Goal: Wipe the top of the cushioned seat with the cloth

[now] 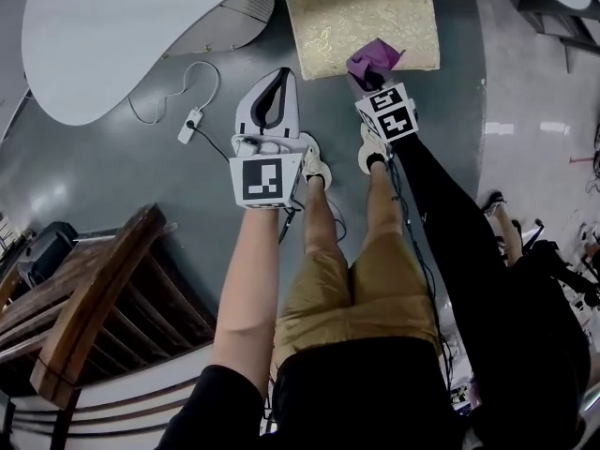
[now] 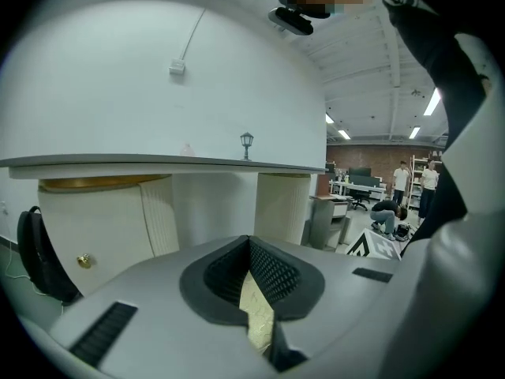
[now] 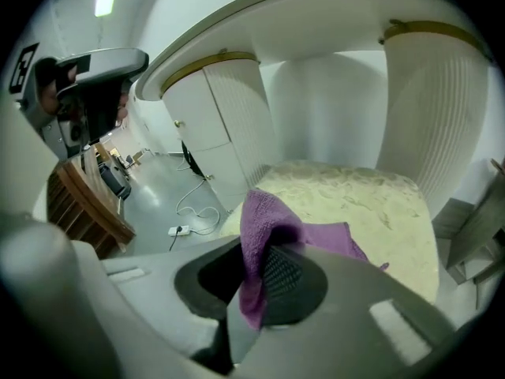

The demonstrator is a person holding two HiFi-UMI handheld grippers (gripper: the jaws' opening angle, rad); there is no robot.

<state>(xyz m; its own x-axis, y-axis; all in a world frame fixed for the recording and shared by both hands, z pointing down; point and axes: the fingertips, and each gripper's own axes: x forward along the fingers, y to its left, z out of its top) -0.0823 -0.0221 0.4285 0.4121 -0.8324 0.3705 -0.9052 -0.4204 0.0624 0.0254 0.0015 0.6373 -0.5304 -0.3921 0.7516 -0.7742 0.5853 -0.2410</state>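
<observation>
The cushioned seat has a pale gold patterned top and stands at the far middle, partly under a white table. My right gripper hovers at the seat's near edge, shut on a purple cloth. In the right gripper view the cloth rises out of the right gripper and drapes forward onto the seat. My left gripper hangs over the grey floor, left of the seat's near-left corner, jaws together and holding nothing. The left gripper shows a sliver of the seat past its fingertips.
A curved white table on ribbed pedestals overhangs the seat. A power strip with its cable lies on the floor to the left. A wooden chair stands near left. A second person in black stands close on the right.
</observation>
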